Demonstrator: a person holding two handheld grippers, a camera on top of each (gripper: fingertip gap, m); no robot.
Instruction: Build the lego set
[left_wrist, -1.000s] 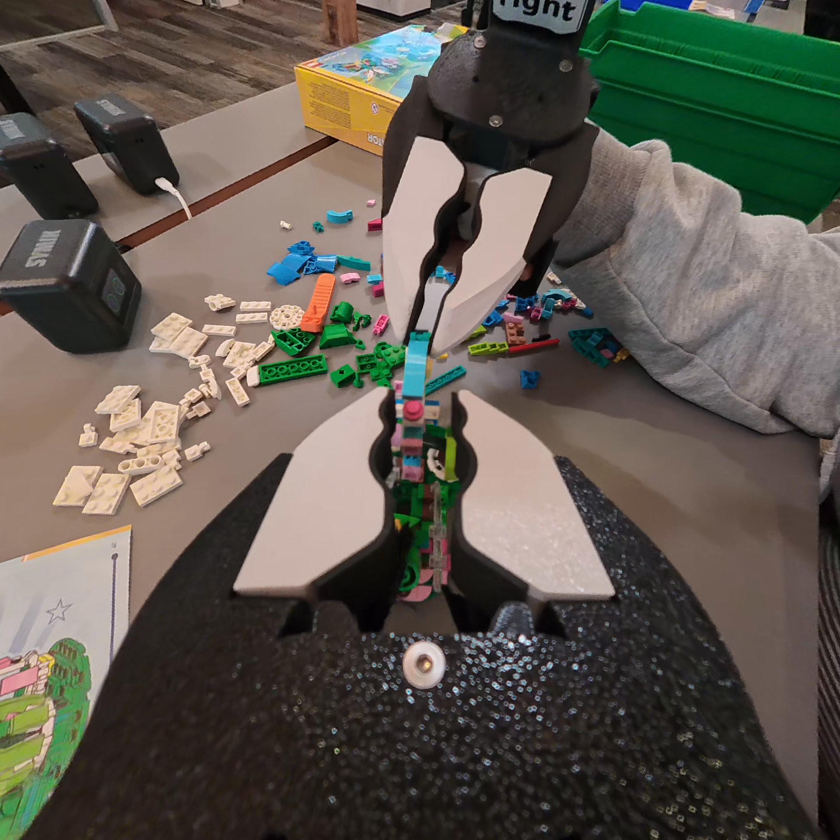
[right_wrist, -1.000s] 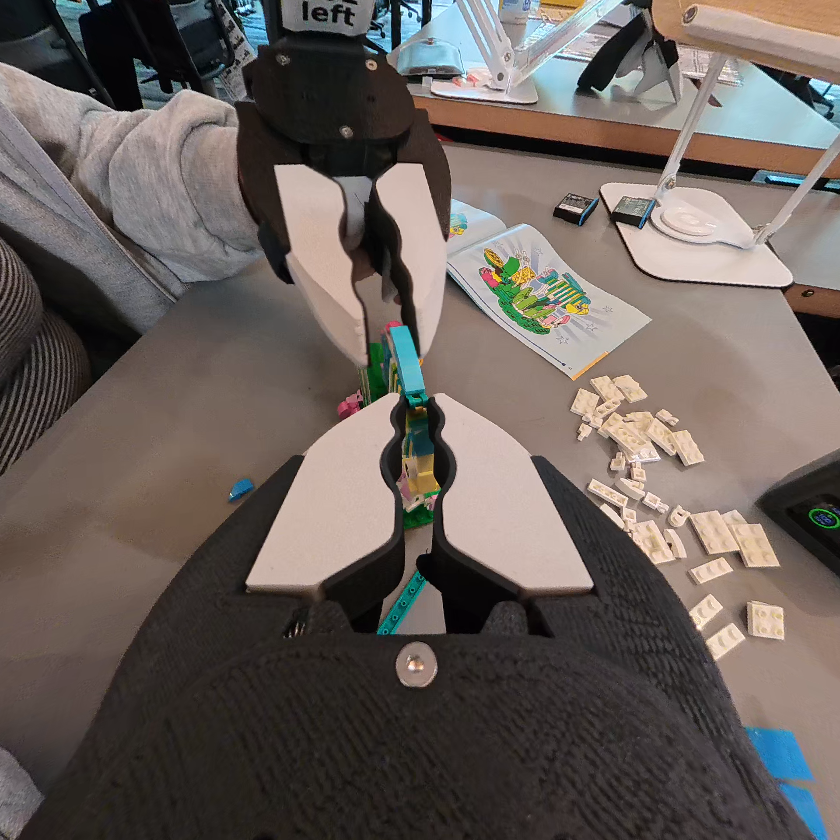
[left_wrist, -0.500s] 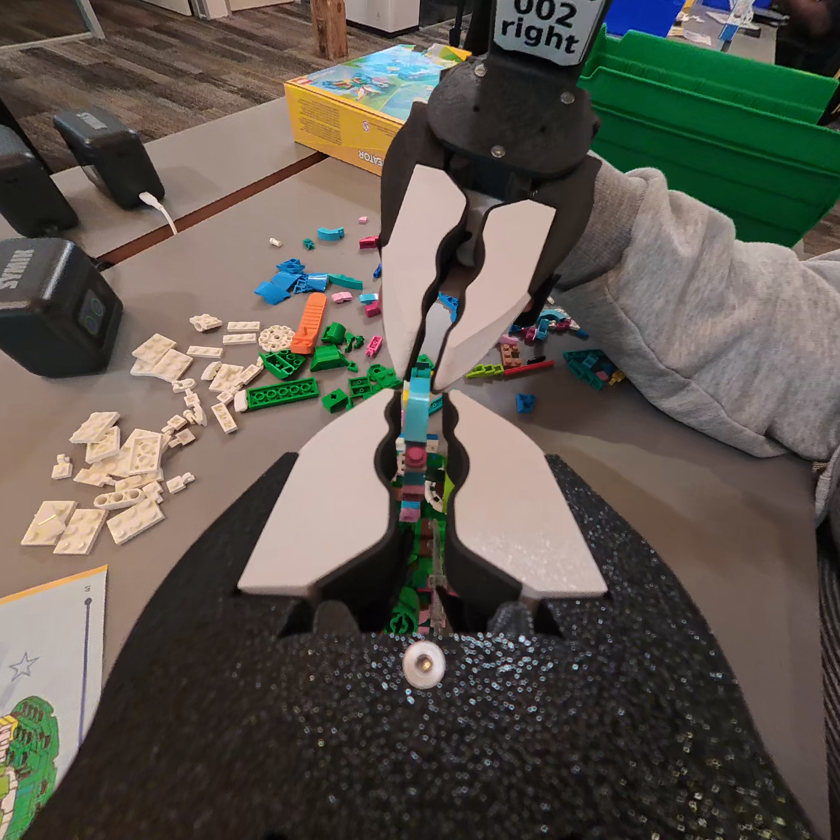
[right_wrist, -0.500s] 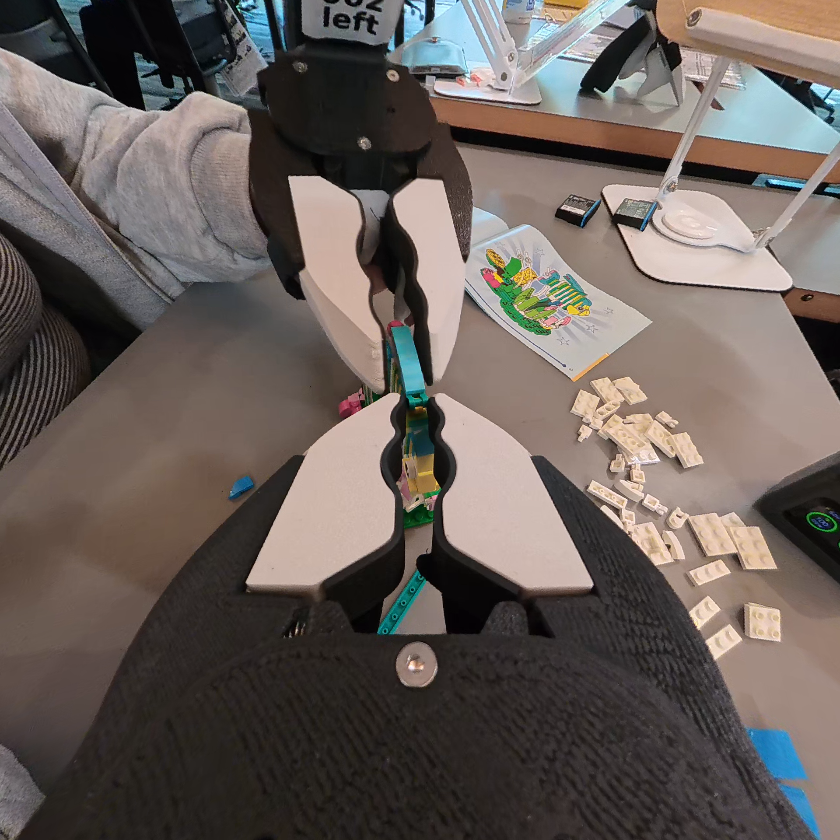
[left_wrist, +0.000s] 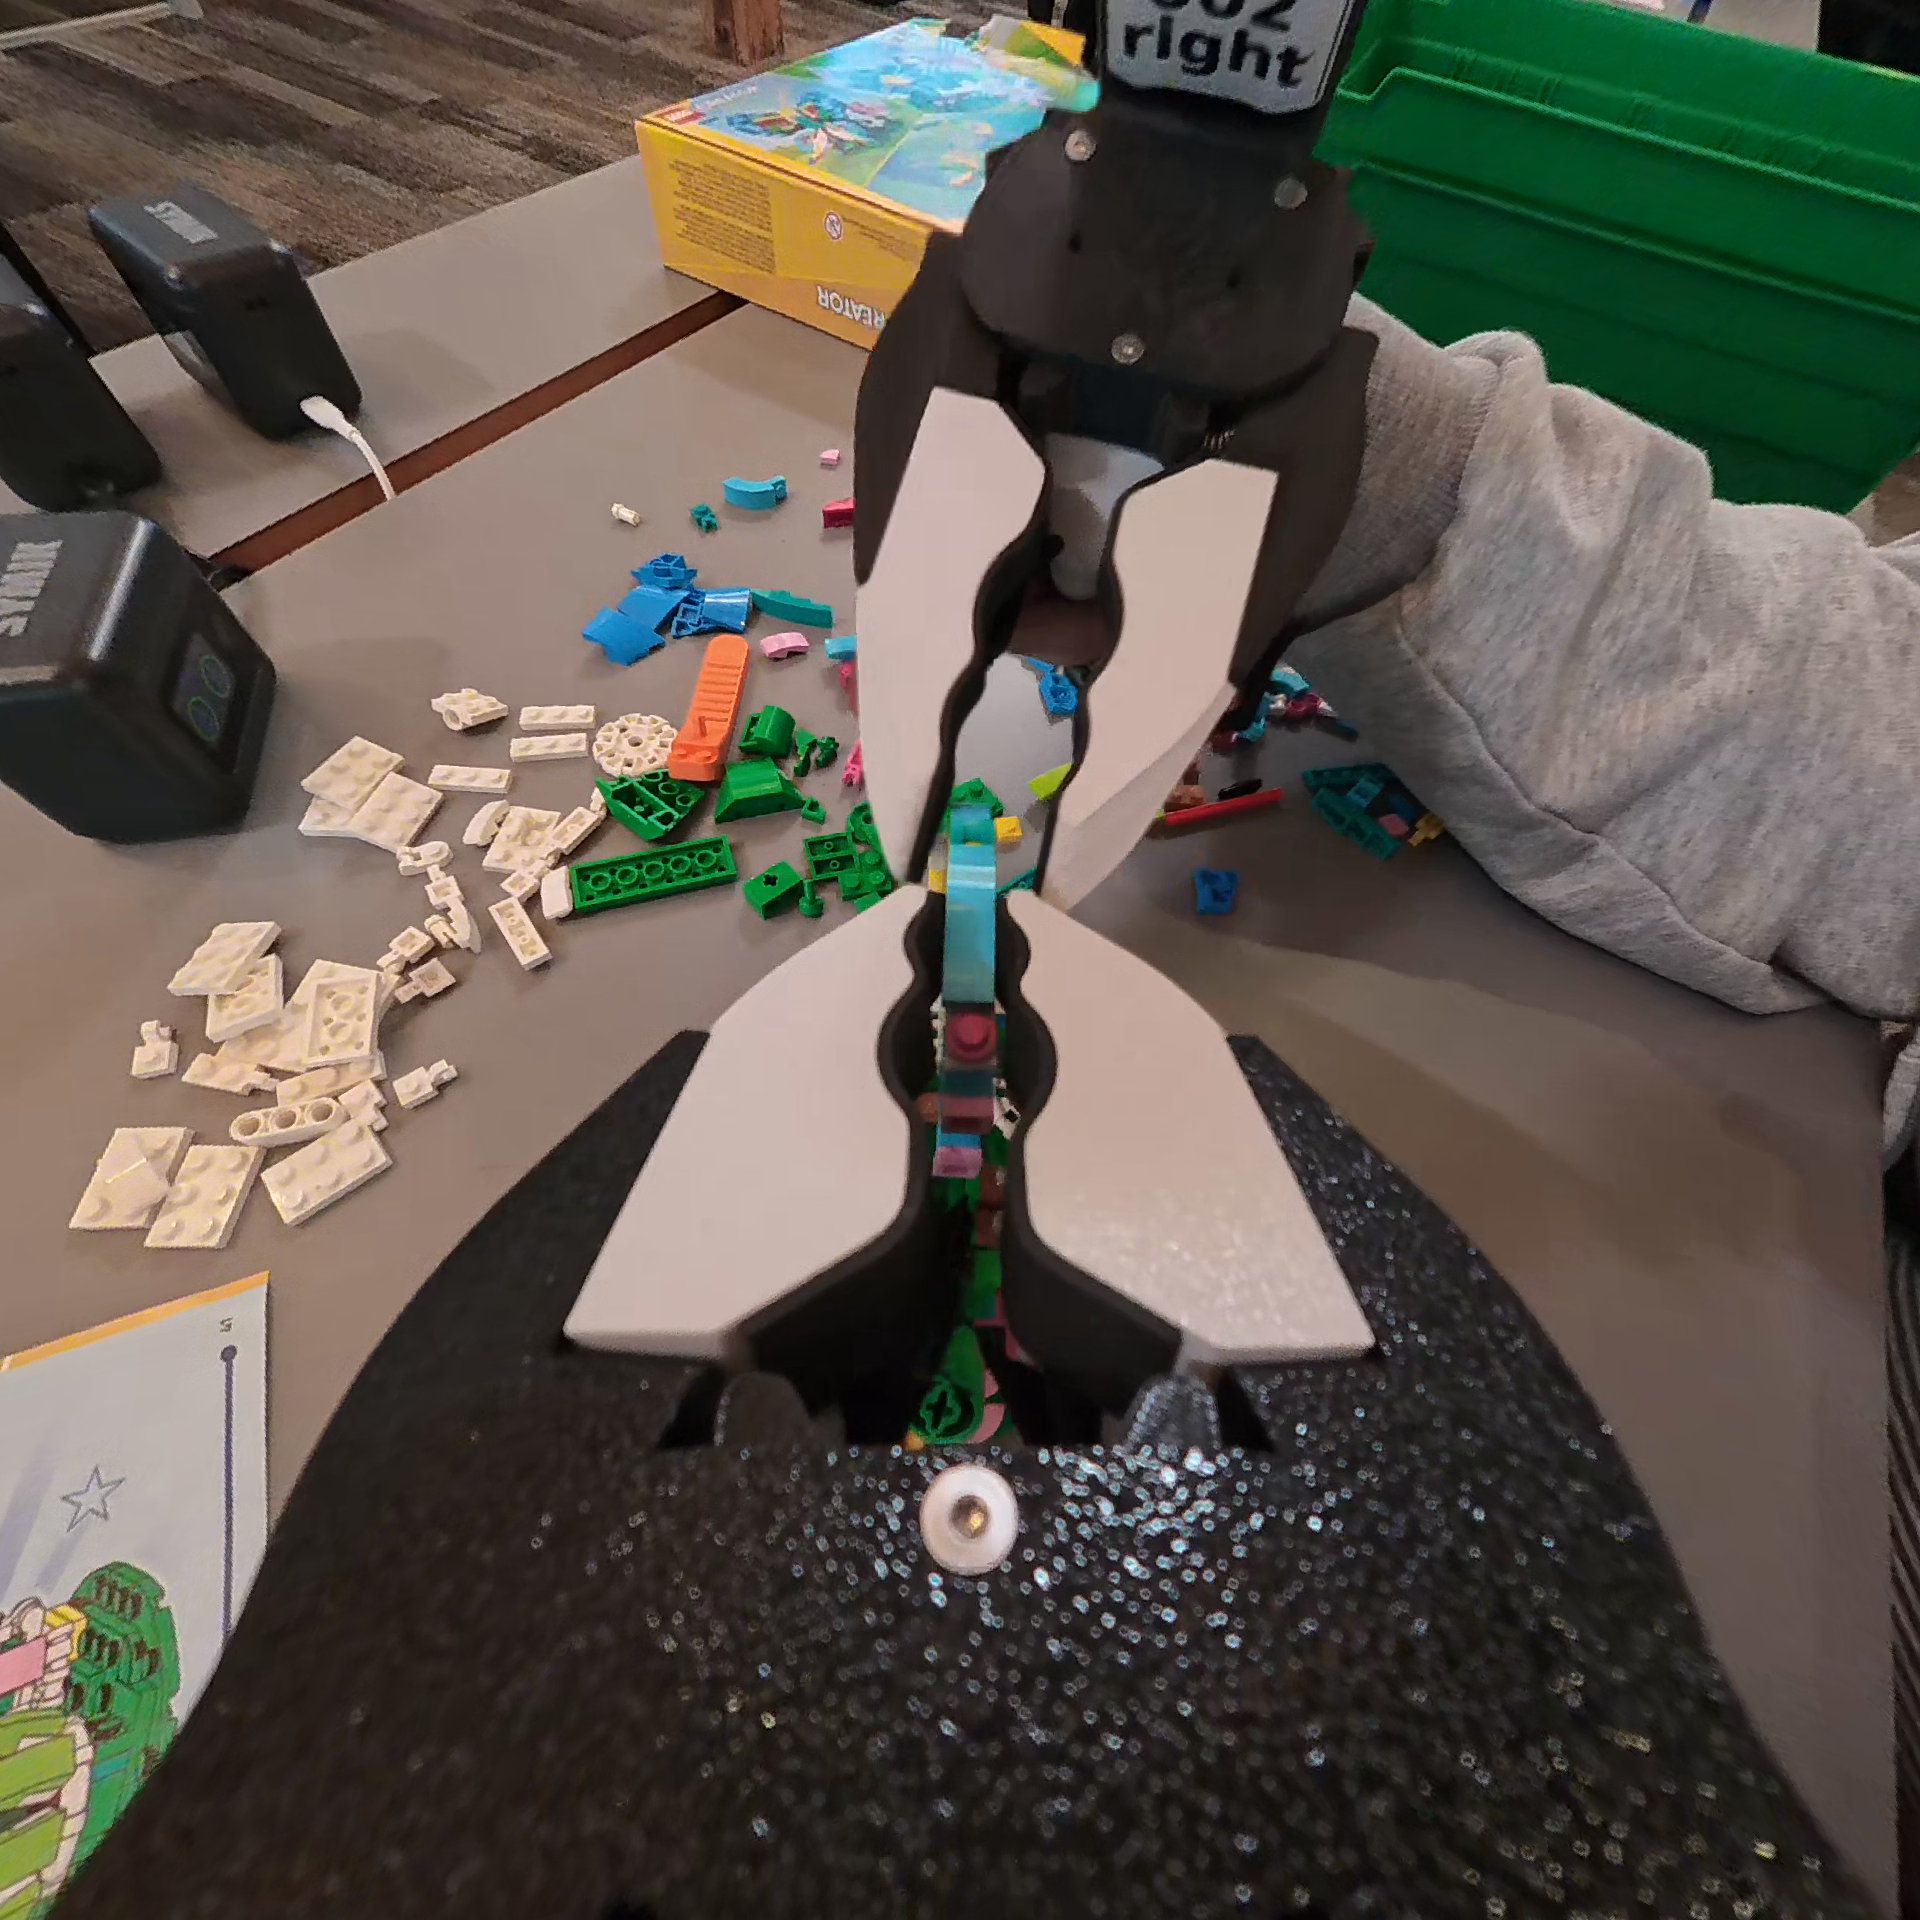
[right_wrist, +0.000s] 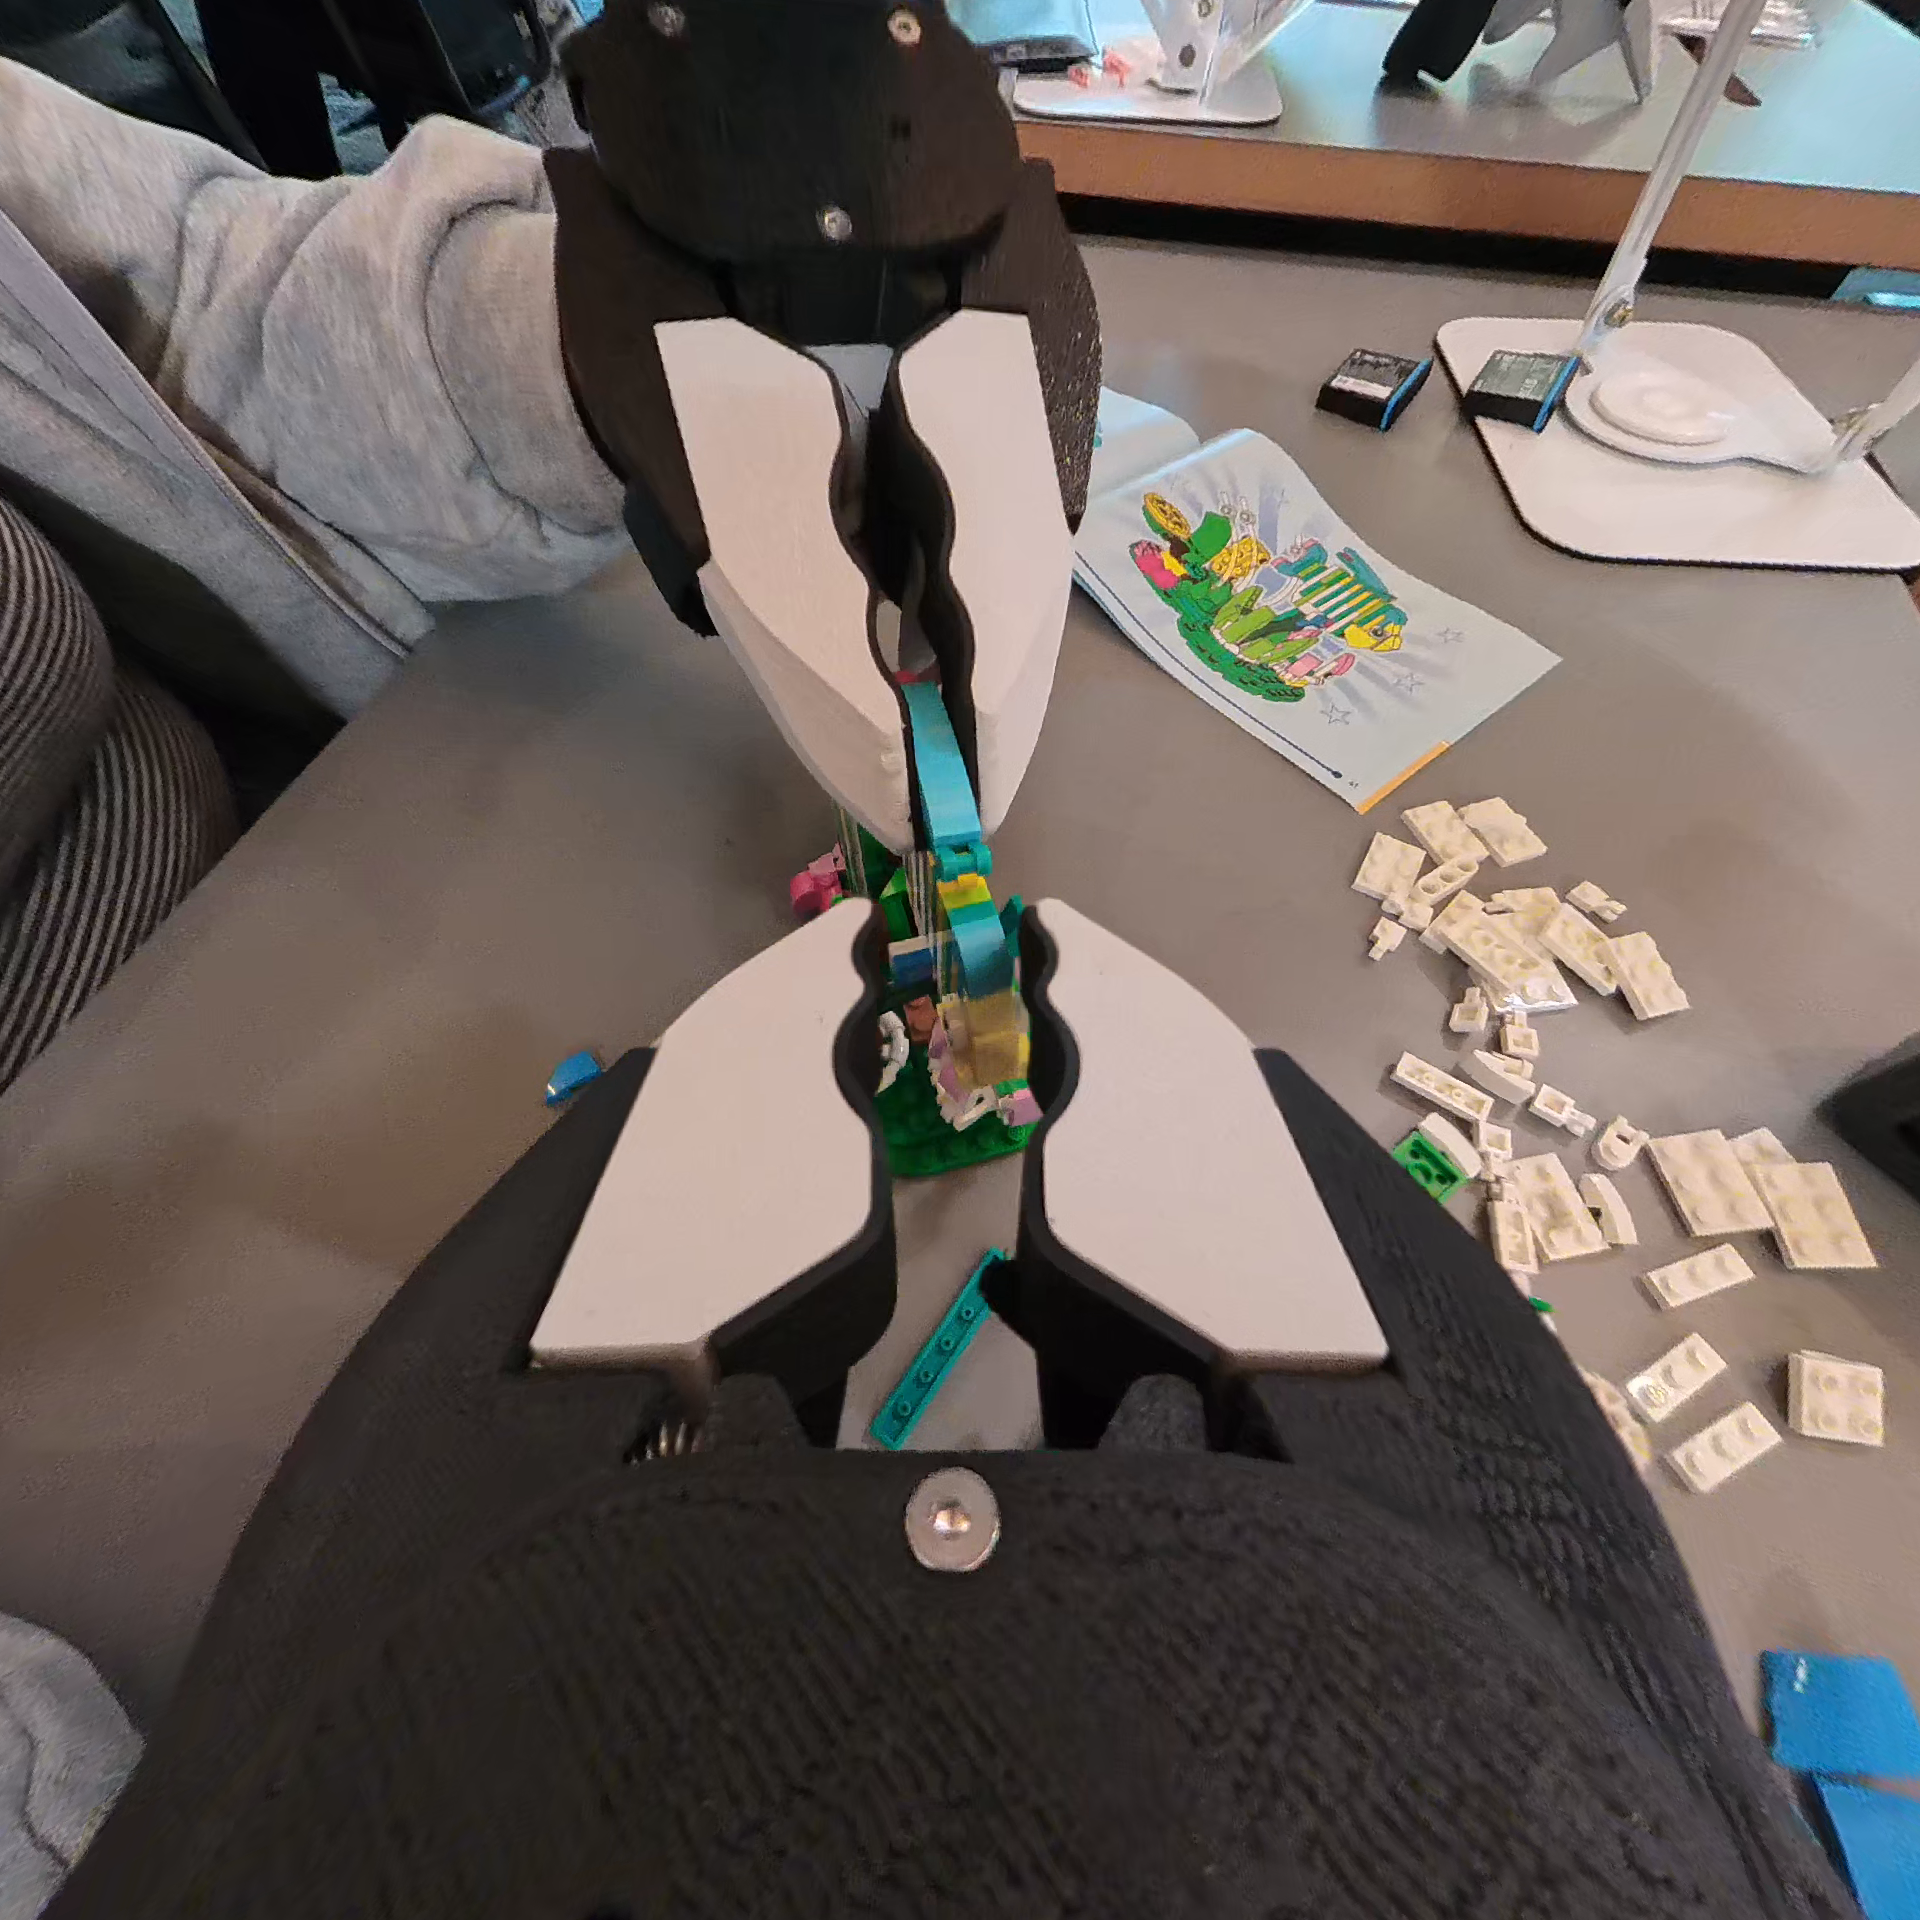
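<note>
A partly built lego model of green, pink and teal bricks stands on the grey table, with a teal curved piece at its top. My left gripper is shut on the model, its fingers pinching that teal piece. In the right wrist view the left gripper comes from the far side and grips the teal curved piece. My right gripper is open, its jaws on either side of the model without touching it. It faces me in the left wrist view.
Loose white plates, green bricks and an orange brick separator lie left of the model. A yellow box and a green bin stand behind. A teal long plate and a booklet lie nearby. The grippers are tip to tip, or close to it. The teal long plate sits 10 centimetres or so from the ends of my right fingers.
My right gripper has opened and let go of the teal curved piece. My left gripper has stayed shut on the model, and the two grippers are now closer together.
</note>
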